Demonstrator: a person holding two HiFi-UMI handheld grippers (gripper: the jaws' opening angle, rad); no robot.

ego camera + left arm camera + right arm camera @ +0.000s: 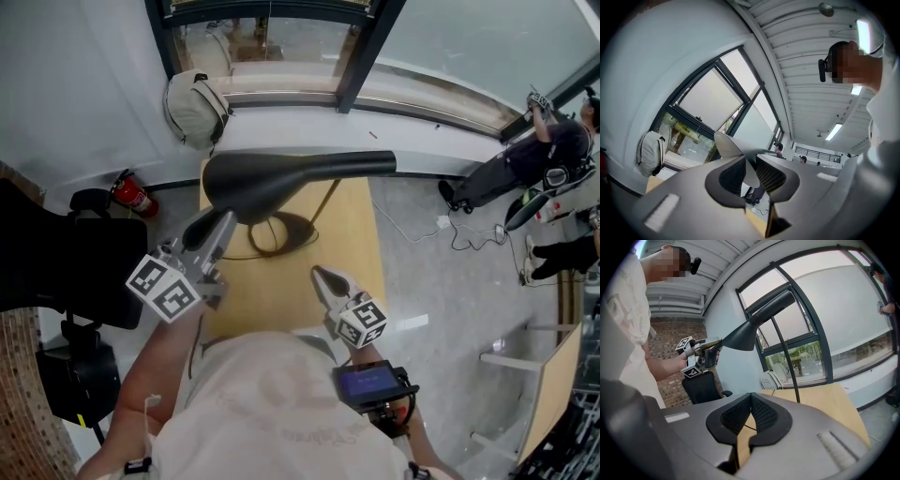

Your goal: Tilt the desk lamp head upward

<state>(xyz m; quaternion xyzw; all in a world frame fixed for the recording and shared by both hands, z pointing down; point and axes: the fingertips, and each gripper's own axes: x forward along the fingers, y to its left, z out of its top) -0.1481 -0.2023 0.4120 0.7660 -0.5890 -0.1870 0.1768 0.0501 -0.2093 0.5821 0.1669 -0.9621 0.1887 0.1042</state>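
The black desk lamp head hangs level over the wooden desk, its wide shade end at the left and its narrow neck to the right. The lamp's dark base rests on the desk below it. My left gripper reaches up to the shade's wide end. In the left gripper view the thin shade rim runs between the pads, which press on it. In the right gripper view the lamp head and the left gripper on its edge are seen from the side. My right gripper is shut and empty over the desk.
A pale backpack leans on the window ledge behind the desk. A red fire extinguisher and a black office chair stand at the left. A person and floor cables are at the right.
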